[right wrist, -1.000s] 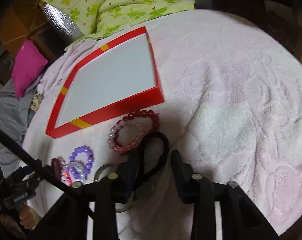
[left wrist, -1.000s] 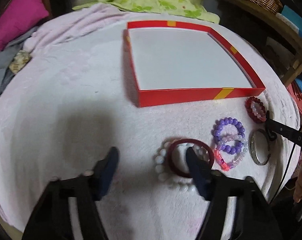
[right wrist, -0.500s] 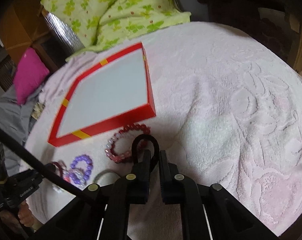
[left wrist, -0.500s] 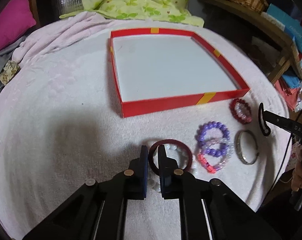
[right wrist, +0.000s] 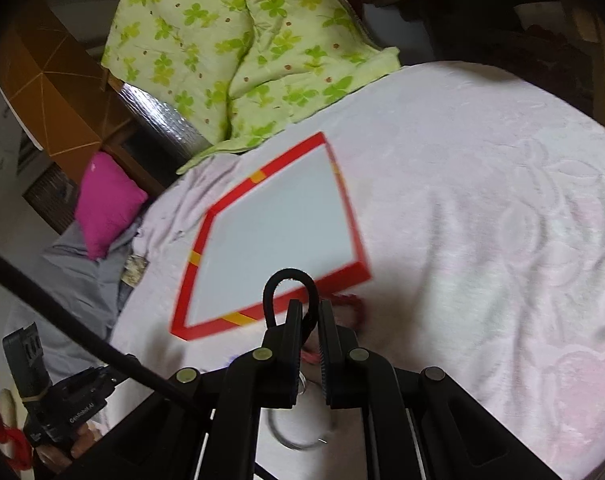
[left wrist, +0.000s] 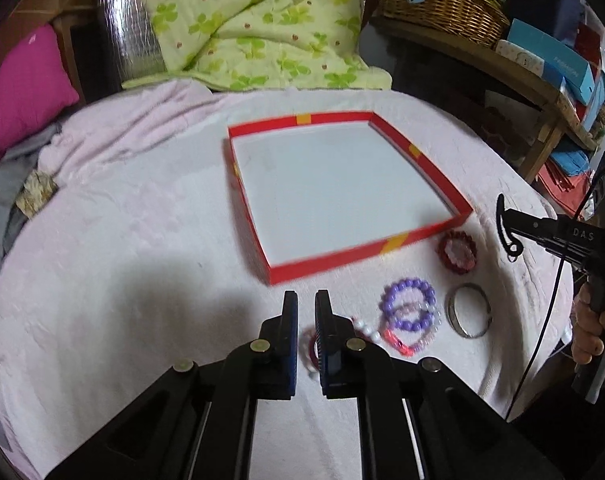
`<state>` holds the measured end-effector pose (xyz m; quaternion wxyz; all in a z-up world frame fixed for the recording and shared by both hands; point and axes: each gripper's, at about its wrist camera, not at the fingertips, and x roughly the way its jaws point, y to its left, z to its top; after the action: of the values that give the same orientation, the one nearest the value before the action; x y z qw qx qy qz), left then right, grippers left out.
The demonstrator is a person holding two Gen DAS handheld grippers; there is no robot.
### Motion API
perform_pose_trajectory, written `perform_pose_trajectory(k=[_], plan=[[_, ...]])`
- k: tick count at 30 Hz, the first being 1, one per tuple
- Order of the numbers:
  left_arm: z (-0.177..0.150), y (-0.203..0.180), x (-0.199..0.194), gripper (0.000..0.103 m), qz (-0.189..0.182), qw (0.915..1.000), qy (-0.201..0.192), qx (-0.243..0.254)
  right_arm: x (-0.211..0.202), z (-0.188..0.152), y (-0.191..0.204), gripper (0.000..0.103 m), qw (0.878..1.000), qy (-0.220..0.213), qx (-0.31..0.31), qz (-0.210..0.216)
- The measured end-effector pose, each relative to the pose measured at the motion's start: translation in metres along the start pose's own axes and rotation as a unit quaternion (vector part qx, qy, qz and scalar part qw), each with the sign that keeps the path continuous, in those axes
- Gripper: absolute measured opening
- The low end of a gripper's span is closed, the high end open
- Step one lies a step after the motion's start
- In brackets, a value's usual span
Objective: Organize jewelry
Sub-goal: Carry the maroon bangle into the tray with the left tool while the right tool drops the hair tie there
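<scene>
My right gripper (right wrist: 310,320) pinches the black loop (right wrist: 288,284); my left gripper (left wrist: 305,312) pinches the dark-red bangle (left wrist: 312,346) — both raised toward the tray (left wrist: 398,240).

Tray (left wrist: 366,256) on blanket-covered table (left wrist: 122,264), toward far middle. Quilt (left wrist: 254,28) beyond table's far edge; cushion (left wrist: 22,92) off far-left edge. Basket (left wrist: 438,4) on shelf (left wrist: 514,76) past far-right corner. Bead bracelet (left wrist: 457,251) just outside tray's near-right corner. Nearer: stacked bead bracelets (left wrist: 408,316), metal bangle (left wrist: 467,316) to their right, near table's right edge. Bangle and pearl string (left wrist: 364,330) left of stack, partly hidden.
</scene>
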<state>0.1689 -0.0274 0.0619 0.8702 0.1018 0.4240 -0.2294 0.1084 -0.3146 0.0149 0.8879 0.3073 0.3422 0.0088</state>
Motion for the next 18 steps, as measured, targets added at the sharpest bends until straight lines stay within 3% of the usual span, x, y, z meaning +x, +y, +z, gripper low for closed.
perform_pose_trajectory(k=[3, 6, 10, 15, 18], plan=[[0.004, 0.003, 0.001, 0.01, -0.003, 1.0, 0.003, 0.0, 0.007, 0.006, 0.011, 0.009, 1.0, -0.007, 0.005, 0.011], [-0.006, 0.005, 0.016, 0.029, -0.004, 0.9993, 0.034, -0.012, 0.014, 0.012, 0.019, 0.009, 0.999, -0.014, 0.017, 0.027], [-0.024, 0.005, 0.044, 0.029, -0.012, 0.9968, 0.076, -0.022, 0.023, 0.01, 0.026, 0.009, 1.0, -0.005, 0.015, 0.026], [-0.027, -0.001, 0.06, 0.028, -0.015, 0.9962, 0.085, -0.011, 0.025, 0.006, 0.031, 0.009, 1.0, 0.001, -0.006, 0.015], [-0.029, -0.005, 0.066, 0.014, -0.022, 0.9958, 0.088, 0.0, 0.024, 0.006, 0.029, 0.009, 1.0, -0.002, -0.006, 0.011]])
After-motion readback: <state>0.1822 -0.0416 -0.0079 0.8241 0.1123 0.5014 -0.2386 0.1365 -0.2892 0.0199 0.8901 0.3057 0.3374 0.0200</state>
